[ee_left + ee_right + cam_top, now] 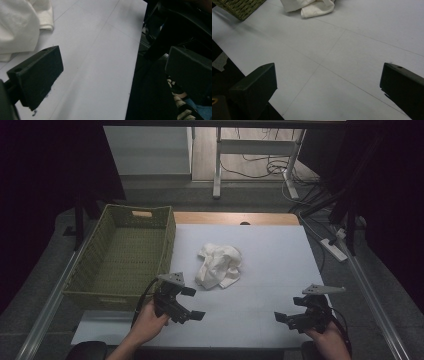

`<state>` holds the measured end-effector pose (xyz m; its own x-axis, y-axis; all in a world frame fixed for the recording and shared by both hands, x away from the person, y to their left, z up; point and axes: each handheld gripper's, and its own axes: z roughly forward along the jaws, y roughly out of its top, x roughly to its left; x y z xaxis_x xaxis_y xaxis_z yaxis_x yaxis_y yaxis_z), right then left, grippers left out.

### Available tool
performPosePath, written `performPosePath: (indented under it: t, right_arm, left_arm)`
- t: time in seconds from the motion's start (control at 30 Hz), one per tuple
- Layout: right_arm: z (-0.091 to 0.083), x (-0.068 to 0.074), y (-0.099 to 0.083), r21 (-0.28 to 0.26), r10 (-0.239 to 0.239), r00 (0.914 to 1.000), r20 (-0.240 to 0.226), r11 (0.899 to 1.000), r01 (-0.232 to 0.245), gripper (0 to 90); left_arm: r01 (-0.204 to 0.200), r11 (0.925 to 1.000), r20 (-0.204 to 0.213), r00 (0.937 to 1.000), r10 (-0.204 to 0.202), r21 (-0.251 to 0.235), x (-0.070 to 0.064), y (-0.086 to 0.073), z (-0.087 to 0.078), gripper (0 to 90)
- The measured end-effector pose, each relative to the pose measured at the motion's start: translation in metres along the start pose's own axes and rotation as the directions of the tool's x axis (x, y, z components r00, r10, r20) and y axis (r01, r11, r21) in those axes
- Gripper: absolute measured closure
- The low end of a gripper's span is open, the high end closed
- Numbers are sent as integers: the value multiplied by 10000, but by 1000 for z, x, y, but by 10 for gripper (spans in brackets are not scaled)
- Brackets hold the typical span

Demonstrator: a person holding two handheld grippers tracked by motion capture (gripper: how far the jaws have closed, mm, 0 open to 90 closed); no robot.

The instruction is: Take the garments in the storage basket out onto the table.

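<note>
table (260, 285) bears cloth (219, 265) beyond spread fingers (37, 75).

Plain white crumpled cloth (219, 265), olive-green woven basket (122, 255), pale grey-white table (270, 270) with a wooden far edge, black hand-held gripper (192, 304) jaws, possibly striped fabric beside the table.

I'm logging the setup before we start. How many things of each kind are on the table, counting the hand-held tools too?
White cloth: 1
Green woven basket: 1
Hand-held tools: 2, the left tool and the right tool, both with jaws apart and holding nothing
Total: 4
</note>
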<state>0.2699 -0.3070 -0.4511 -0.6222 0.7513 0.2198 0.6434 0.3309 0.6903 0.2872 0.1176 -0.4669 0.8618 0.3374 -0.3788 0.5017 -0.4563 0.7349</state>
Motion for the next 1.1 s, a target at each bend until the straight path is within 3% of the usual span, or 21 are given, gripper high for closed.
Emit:
performPosePath:
  t: [0.63,0.73,0.9,1.1]
  right_arm:
    - [1,0,0,62,9,10000,25,10000,-10,12]
    - [1,0,0,42,37,10000,31,10000,-38,12]
    - [1,0,0,69,16,10000,35,10000,-16,12]
    - [1,0,0,82,21,10000,43,10000,-21,11]
  left_arm:
    - [126,9997,-576,9982,-138,-204,-17,-28,-33,9]
    - [25,9997,-534,9986,-39,-253,-20,-31,-37,21]
    - [-216,9997,-916,9956,210,-60,-26,-35,-39,15]
    - [6,9999,-969,9953,-20,-145,-28,-42,-45,11]
